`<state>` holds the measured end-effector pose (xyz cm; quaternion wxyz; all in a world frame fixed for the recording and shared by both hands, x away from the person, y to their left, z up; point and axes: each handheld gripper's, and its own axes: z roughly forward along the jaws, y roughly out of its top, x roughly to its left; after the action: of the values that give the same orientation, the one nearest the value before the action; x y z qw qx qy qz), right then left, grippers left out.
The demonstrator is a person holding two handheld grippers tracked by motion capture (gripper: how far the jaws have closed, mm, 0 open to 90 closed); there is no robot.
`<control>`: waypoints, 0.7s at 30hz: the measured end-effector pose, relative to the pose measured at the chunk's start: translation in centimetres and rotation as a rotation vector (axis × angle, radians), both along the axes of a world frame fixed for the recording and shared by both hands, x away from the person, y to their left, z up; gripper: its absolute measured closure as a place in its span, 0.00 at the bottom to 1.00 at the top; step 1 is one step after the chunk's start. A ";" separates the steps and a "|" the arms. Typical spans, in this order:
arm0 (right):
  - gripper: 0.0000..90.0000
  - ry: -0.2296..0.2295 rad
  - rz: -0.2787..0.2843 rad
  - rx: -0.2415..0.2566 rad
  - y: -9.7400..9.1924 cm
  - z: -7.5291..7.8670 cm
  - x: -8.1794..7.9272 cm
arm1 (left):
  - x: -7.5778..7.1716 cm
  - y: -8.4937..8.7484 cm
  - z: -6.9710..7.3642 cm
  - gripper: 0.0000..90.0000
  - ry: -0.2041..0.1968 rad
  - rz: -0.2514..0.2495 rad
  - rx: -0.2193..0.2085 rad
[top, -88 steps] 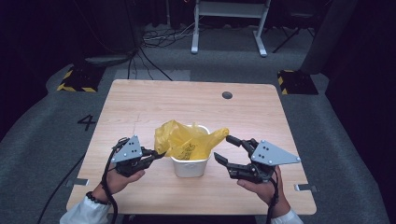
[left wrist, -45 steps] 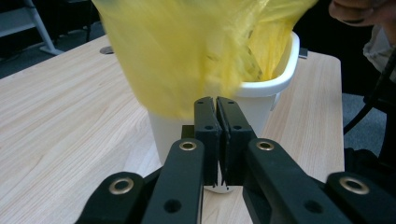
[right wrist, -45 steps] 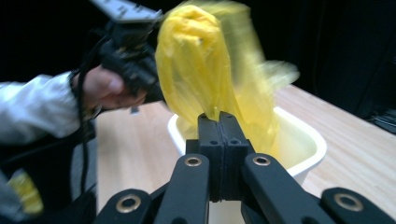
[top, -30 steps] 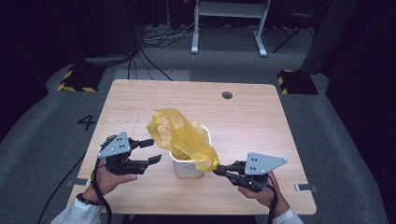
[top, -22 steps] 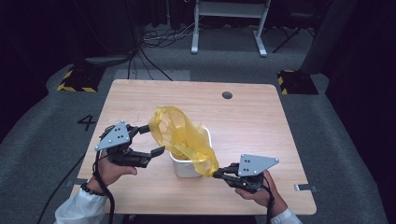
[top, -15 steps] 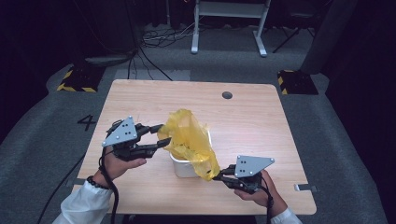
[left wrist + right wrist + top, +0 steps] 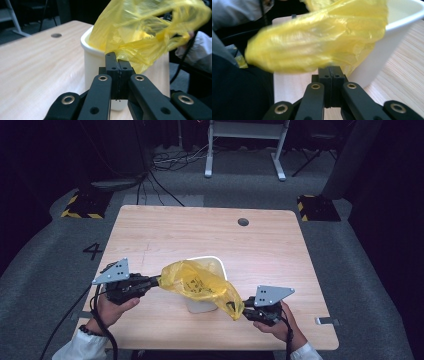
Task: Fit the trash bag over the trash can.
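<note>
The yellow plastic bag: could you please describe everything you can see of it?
The yellow plastic bag is thin, translucent, crinkled film with faint print. It stretches over the white bin, partly inside. The left gripper pinches its left edge, jaws having just closed; the right gripper clamps its lower right corner beside the bin.

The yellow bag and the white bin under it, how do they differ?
The yellow bag is thin, crinkled, see-through film; the white bin is stiff, smooth and opaque. The bag hangs stretched between the left gripper and right gripper, both shut on its edges; the bin stands upright on the table. Both are open-mouthed containers.
</note>
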<state>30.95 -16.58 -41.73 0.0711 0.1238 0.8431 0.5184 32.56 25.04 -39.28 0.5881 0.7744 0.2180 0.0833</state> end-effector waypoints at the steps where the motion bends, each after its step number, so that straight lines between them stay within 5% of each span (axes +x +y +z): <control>1: 1.00 0.001 -0.008 0.006 -0.1 0.0 0.1 | 0.0 0.1 -0.4 1.00 0.015 0.009 -0.001; 13: 1.00 0.018 -0.086 0.029 0.4 -1.0 1.9 | 2.2 -2.1 -4.8 1.00 0.152 -0.018 0.032; 21: 1.00 0.028 -0.161 0.069 -0.1 -1.3 2.8 | 3.2 -3.0 -6.1 0.98 0.188 0.009 0.034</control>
<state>33.72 -16.66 -43.06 0.0962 0.2007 0.8132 0.5378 35.75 22.06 -45.36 0.5516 0.7876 0.2743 0.0164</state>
